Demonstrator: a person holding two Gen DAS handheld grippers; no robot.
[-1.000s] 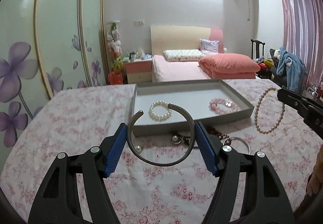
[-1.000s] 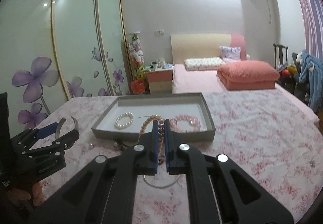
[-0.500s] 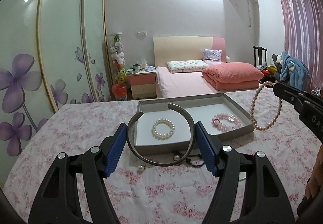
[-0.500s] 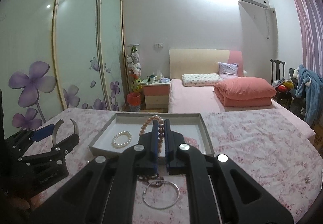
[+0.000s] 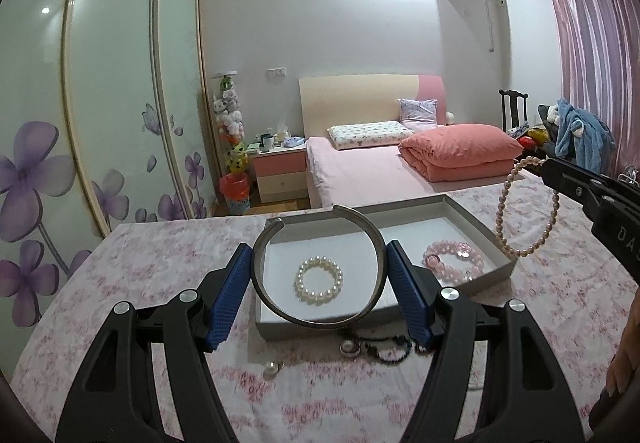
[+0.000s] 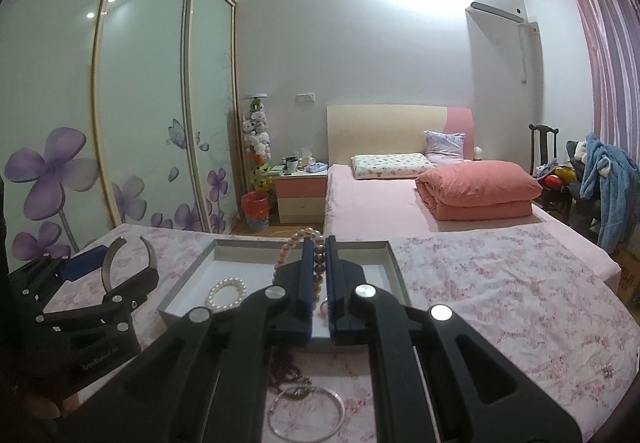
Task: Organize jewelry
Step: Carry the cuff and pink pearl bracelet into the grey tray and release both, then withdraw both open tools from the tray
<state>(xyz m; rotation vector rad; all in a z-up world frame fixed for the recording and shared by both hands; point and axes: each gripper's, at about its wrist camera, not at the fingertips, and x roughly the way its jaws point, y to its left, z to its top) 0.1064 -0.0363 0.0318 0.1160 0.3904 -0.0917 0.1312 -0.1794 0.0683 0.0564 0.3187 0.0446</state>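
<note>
My left gripper (image 5: 319,248) is shut on an open grey metal bangle (image 5: 320,323), its blue pads pressing the bangle's two sides. The bangle hovers over the near left part of a shallow grey tray (image 5: 472,219). A white pearl bracelet (image 5: 319,281) and a pink bead bracelet (image 5: 452,261) lie in the tray. My right gripper (image 6: 316,243) is shut on a pinkish pearl strand (image 6: 294,245). In the left wrist view that strand (image 5: 499,215) dangles as a loop beside the tray's right wall. The right wrist view shows the left gripper (image 6: 128,265) with the bangle (image 6: 105,275) at the left.
Loose pieces lie on the floral cloth in front of the tray: a dark bead string (image 5: 384,349), two small pearl pieces (image 5: 272,367), a thin silver hoop (image 6: 306,413) and dark red beads (image 6: 286,371). A bed, a nightstand and a chair stand beyond the table.
Both grippers have risen and moved toward the tray. The bangle now hangs over the tray's near left part, and the pearl strand has come in beside its right wall.
</note>
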